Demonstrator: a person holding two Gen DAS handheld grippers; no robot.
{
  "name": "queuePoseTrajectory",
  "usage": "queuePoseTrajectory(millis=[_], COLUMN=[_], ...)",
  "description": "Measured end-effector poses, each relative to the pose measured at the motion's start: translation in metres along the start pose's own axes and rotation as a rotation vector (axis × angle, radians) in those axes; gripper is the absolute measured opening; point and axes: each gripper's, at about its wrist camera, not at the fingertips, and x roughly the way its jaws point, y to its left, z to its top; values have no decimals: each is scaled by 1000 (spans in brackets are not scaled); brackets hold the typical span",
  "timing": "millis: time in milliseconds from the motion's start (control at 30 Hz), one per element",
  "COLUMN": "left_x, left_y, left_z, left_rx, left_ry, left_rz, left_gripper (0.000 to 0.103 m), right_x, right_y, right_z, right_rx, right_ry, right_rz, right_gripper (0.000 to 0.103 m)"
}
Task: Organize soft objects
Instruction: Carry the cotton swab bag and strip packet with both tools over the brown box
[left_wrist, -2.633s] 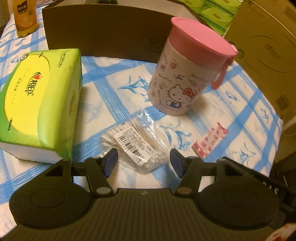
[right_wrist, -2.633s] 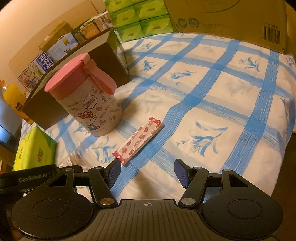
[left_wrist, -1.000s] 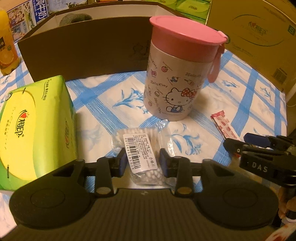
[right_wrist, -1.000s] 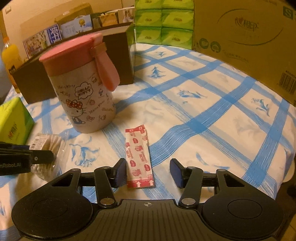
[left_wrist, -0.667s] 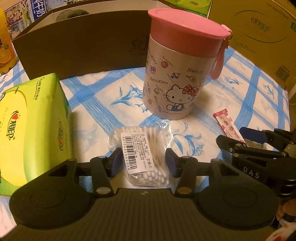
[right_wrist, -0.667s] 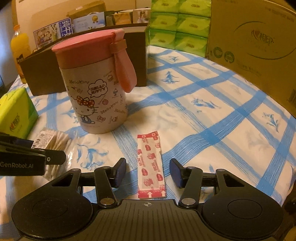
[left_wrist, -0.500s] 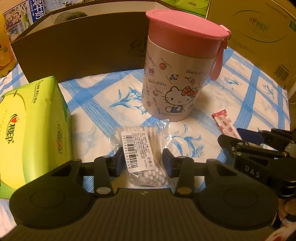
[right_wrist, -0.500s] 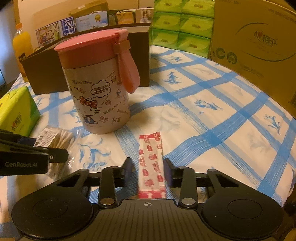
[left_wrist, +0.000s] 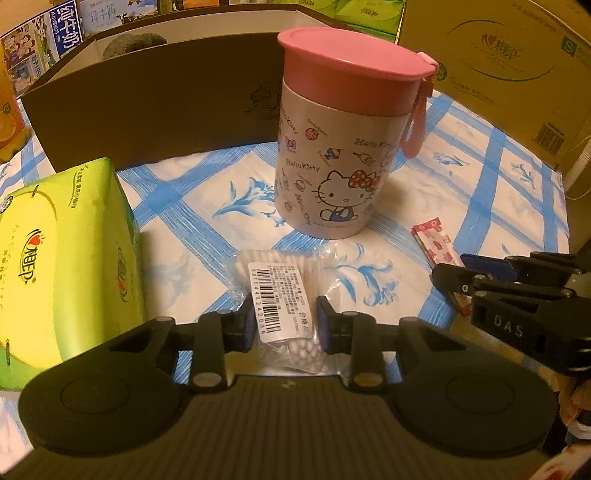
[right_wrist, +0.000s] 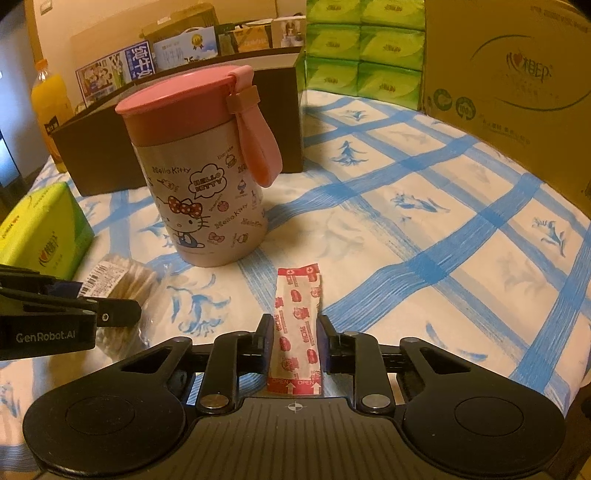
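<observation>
A clear bag of cotton swabs (left_wrist: 280, 291) with a barcode label lies on the blue-checked cloth. My left gripper (left_wrist: 286, 325) is closing, and its blue pads press the bag's sides near its close end. A red and white strip of plasters (right_wrist: 299, 295) lies lengthwise between the fingers of my right gripper (right_wrist: 294, 332). That gripper is closing too, pads touching the strip's edges. The right wrist view shows the left gripper (right_wrist: 109, 299) at the far left, on the swab bag (right_wrist: 122, 280).
A pink-lidded Hello Kitty cup (left_wrist: 332, 158) stands just behind both items. A green tissue pack (left_wrist: 62, 258) lies to the left and an open dark box (left_wrist: 147, 99) stands behind it. A large carton (right_wrist: 517, 92), stacked tissue packs (right_wrist: 362, 48) and a juice bottle (right_wrist: 48, 107) line the far edges.
Both grippers have narrowed: the left pads now press on the swab bag, and the right pads have come in against the plaster strip. Neither hand has shifted.
</observation>
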Motion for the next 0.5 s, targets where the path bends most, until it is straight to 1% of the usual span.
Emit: queuePoseTrajectory(millis=[267, 500], left_x=[-8, -24], left_y=[1, 4], left_z=[-1, 5], left_rx=[3, 3], left_ry=[-8, -43], left_rz=[-7, -16], left_gripper=[27, 27], right_x=[-11, -24], right_y=[-4, -9], right_z=[0, 3], right_rx=[26, 36], right_ry=[-16, -36], right_rz=[24, 40], right_gripper=[24, 24])
